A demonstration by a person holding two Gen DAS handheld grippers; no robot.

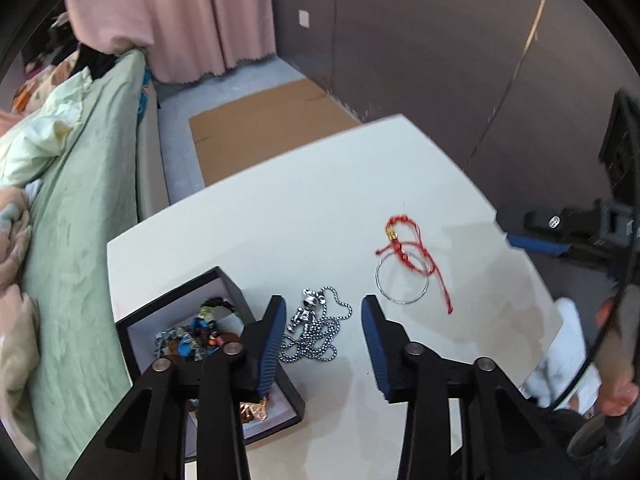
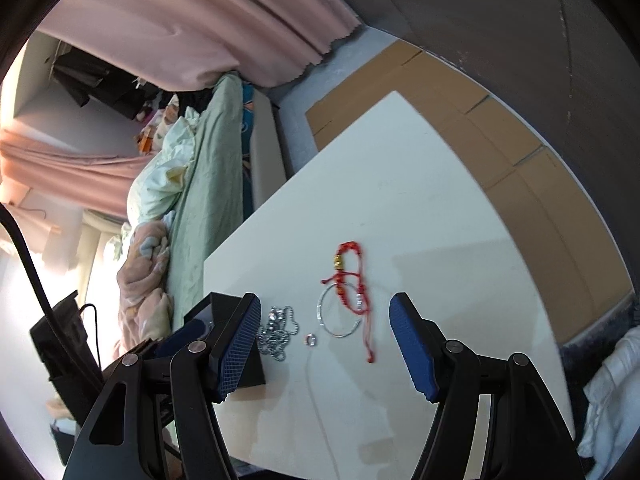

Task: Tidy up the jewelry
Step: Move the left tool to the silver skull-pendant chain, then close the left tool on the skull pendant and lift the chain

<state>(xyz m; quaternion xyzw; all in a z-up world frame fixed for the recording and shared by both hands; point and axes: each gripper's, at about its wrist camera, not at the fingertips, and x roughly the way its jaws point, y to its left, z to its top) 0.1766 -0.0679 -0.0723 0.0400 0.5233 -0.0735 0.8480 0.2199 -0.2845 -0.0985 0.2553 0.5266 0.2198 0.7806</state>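
Left wrist view: left gripper (image 1: 324, 334) is spread wide, nothing held, hovering over the ball chain necklace (image 1: 316, 332) with the robot pendant (image 1: 306, 308), which sits on the white table (image 1: 304, 216) just beside the black jewelry box (image 1: 208, 354). The box already has beaded pieces in it. Chain looks limp and slippery and will likely pour off the pads if pinched at one strand; best to pinch the bunched pile or the rigid pendant. Further out: thin silver bangle (image 1: 402, 280) with the red cord bracelet (image 1: 408, 256) lying across it, touching. Bangle looks stiff, thin and low, so hard to get under; probably take it at the rim. Right wrist view: right gripper (image 2: 324, 330) is also wide, nothing in it, above the table. A small silver ring (image 2: 311, 340) lies between chain and bangle; tiny, likely to skid.
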